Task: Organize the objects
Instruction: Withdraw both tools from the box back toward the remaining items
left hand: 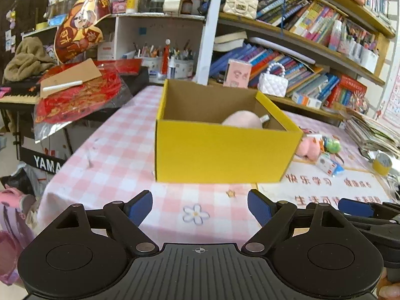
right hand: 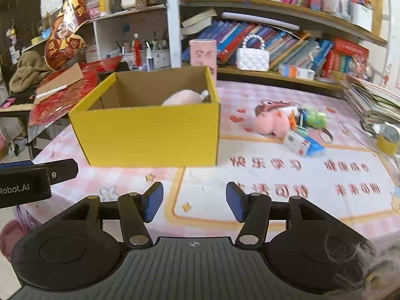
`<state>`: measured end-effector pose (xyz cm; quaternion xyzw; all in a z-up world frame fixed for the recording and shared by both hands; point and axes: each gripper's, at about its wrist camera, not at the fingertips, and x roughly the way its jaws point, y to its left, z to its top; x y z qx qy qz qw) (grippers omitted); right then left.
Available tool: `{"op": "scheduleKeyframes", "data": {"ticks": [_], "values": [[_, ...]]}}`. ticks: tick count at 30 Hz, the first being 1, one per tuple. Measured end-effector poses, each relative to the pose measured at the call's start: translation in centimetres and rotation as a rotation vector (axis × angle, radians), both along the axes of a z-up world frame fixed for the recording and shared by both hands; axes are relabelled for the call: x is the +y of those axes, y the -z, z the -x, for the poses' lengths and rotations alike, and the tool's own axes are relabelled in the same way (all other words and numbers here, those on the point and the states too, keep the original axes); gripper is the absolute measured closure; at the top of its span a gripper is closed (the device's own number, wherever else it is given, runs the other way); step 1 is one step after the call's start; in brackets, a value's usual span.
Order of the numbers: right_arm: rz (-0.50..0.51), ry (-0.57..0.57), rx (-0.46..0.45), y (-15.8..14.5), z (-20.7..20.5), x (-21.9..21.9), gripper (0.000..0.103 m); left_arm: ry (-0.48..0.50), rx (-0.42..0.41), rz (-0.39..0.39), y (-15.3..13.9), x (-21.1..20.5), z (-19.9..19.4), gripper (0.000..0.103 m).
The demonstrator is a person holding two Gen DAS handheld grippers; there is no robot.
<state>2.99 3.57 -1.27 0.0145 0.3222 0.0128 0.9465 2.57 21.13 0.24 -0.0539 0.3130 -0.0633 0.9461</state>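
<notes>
A yellow cardboard box (left hand: 220,150) (right hand: 150,135) stands open on the pink checked tablecloth (left hand: 112,160), with a pale pink plush (left hand: 242,118) (right hand: 182,97) inside it. To its right lie a pink plush toy (right hand: 271,123) (left hand: 308,147), a green toy (right hand: 316,120) (left hand: 332,145) and a small white and blue packet (right hand: 303,145) (left hand: 328,166). My left gripper (left hand: 200,210) hovers open in front of the box, nothing between its blue pads. My right gripper (right hand: 195,202) is open too, over the printed mat (right hand: 300,200), empty.
A roll of yellow tape (right hand: 387,141) (left hand: 381,163) sits at the table's right edge beside a stack of papers (right hand: 375,102). Bookshelves (right hand: 287,37) with a white bag (right hand: 252,56) run behind the table. A keyboard piled with red decorations (left hand: 80,95) stands to the left.
</notes>
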Motion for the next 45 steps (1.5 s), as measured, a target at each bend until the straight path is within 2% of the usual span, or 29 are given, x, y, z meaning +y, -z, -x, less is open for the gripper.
{"op": "scheduleKeyframes", "data": {"ticks": [8, 22, 32, 37, 45], "values": [[-0.017, 0.068, 0.038, 0.9, 2.5, -1.4, 0.047, 0.052, 0.022, -0.004, 0.7, -1.6, 1.2, 0.017], [-0.051, 0.148, 0.062, 1.4, 2.8, -5.0, 0.044, 0.139, 0.044, -0.031, 1.2, -6.2, 0.4, 0.017], [-0.038, 0.189, 0.08, 1.3, 0.6, -11.7, 0.043, 0.187, 0.073, -0.029, 1.4, -13.4, -3.2, 0.017], [-0.034, 0.219, 0.098, 1.6, -1.1, -16.1, 0.042, 0.223, 0.071, -0.058, 1.5, -17.9, -5.3, 0.017], [-0.035, 0.217, 0.11, 2.0, -4.4, -21.9, 0.042, 0.209, 0.102, -0.048, 2.1, -22.9, -8.4, 0.017]]}}
